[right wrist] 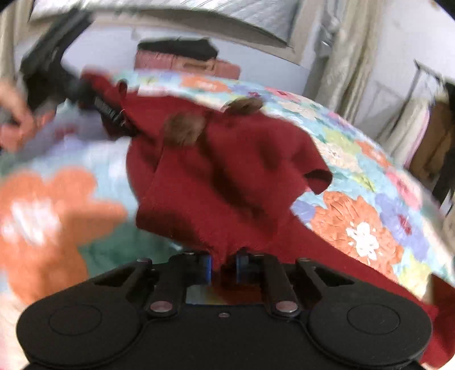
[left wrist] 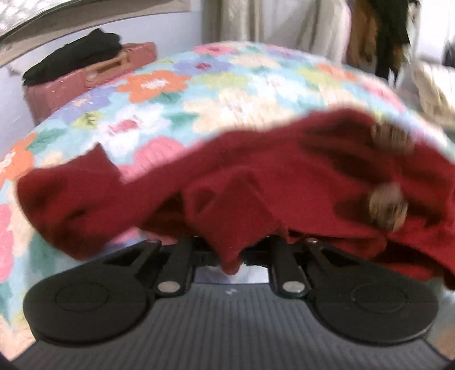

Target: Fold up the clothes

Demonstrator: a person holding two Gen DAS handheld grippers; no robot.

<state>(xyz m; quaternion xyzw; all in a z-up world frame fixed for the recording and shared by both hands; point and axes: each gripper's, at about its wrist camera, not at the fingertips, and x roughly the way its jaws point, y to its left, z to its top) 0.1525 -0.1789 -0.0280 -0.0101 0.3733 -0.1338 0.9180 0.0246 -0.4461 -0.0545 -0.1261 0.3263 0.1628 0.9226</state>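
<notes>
A dark red knit garment (left wrist: 284,176) with two brown fuzzy pom-poms (left wrist: 385,206) hangs lifted above the floral bedspread (left wrist: 176,94). My left gripper (left wrist: 230,250) is shut on one edge of it; its fingertips are hidden under the cloth. In the right wrist view the same red garment (right wrist: 227,176) stretches between both grippers. My right gripper (right wrist: 223,266) is shut on its near edge, blue pads (right wrist: 206,266) showing. The left gripper (right wrist: 113,113) holds the far corner at upper left. Both views are blurred by motion.
A pink suitcase (left wrist: 85,79) with black folded clothes (left wrist: 76,54) on top stands beyond the bed's far edge. Curtains (left wrist: 256,20) and hanging clothes (left wrist: 384,34) are at the back. A clothes rack (right wrist: 435,119) is at the right.
</notes>
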